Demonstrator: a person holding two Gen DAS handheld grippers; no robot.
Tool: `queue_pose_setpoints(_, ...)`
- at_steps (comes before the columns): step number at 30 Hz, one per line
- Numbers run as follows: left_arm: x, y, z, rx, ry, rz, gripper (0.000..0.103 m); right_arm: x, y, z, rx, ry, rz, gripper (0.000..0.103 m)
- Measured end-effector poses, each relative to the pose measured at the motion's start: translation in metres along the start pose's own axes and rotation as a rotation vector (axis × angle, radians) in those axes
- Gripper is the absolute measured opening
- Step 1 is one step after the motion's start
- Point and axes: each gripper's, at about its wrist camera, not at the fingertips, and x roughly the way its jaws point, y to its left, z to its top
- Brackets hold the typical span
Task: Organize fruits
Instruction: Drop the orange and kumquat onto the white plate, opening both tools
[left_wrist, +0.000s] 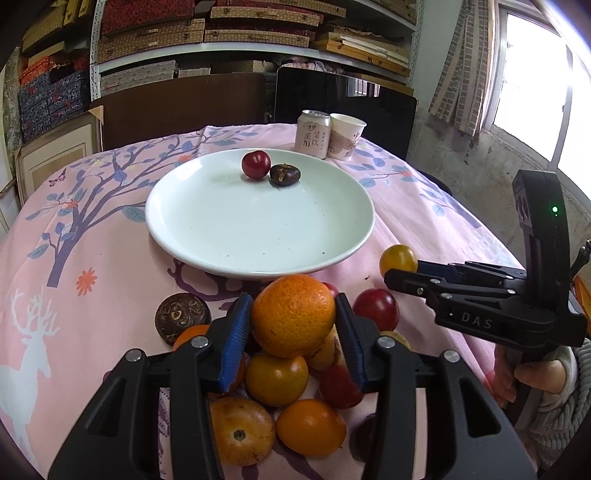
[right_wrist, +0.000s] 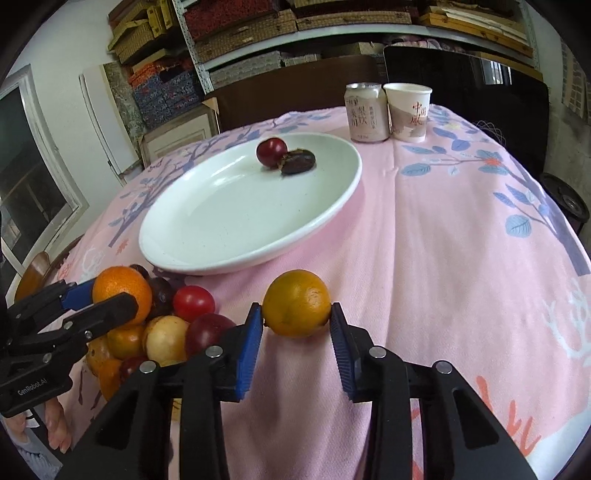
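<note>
My left gripper (left_wrist: 293, 321) is shut on a large orange (left_wrist: 293, 315) and holds it above a pile of small fruits (left_wrist: 277, 376) on the pink cloth. My right gripper (right_wrist: 296, 321) is shut on a small yellow-orange citrus fruit (right_wrist: 296, 303), to the right of the pile. It also shows in the left wrist view (left_wrist: 400, 269) with that fruit (left_wrist: 398, 259). The white plate (left_wrist: 221, 229) lies beyond, holding a red plum (left_wrist: 256, 164) and a dark chestnut-like fruit (left_wrist: 284, 174). The plate (right_wrist: 221, 221) also shows in the right wrist view.
A drink can (left_wrist: 312, 134) and a paper cup (left_wrist: 346, 136) stand behind the plate. A brown round fruit (left_wrist: 182, 317) lies left of the pile. A dark chair back (left_wrist: 343, 96) and shelves of boxes stand beyond the table.
</note>
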Motion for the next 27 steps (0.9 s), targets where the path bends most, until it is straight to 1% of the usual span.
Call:
queue_pose_setpoints(4,-0.018,0.000,0.002,-0.005,-0.047,-0.010,0.045,-0.009,-0.006,0.003,0.024,-0.026,0.012,0.038)
queue_pose_setpoints(7,-0.031,0.005,0.005,-0.019,-0.079,0.002,0.045,-0.024,-0.012,0.008,0.042,-0.088,0.011,0.038)
queue_pose_setpoints(9,-0.034,0.011,0.010,-0.028,-0.090,0.022,0.045,-0.039,-0.015,0.010,0.057,-0.145,0.011,0.038)
queue_pose_setpoints(11,-0.033,0.020,0.020,-0.050,-0.092,0.036,0.045,-0.049,-0.017,0.016,0.077,-0.188,0.032,0.037)
queue_pose_setpoints(13,-0.030,0.028,0.032,-0.073,-0.086,0.038,0.045,-0.052,-0.015,0.026,0.081,-0.209,0.041,0.037)
queue_pose_setpoints(16,-0.018,0.039,0.053,-0.088,-0.083,0.062,0.045,-0.042,-0.006,0.050,0.070,-0.182,0.066,0.038)
queue_pose_setpoints(19,0.002,0.048,0.063,-0.118,-0.062,0.052,0.045,-0.024,0.011,0.066,0.030,-0.159,0.066,0.038)
queue_pose_setpoints(23,0.029,0.054,0.061,-0.124,-0.009,0.037,0.045,0.007,0.023,0.064,0.022,-0.142,0.064,0.038)
queue_pose_setpoints(24,0.034,0.056,0.058,-0.122,0.000,0.040,0.045,0.014,0.022,0.063,0.022,-0.126,0.069,0.040)
queue_pose_setpoints(25,0.038,0.058,0.057,-0.121,0.006,0.043,0.046,0.017,0.020,0.062,0.024,-0.126,0.076,0.048)
queue_pose_setpoints(27,0.042,0.061,0.056,-0.117,0.005,0.037,0.057,0.016,0.016,0.061,0.038,-0.134,0.063,0.058)
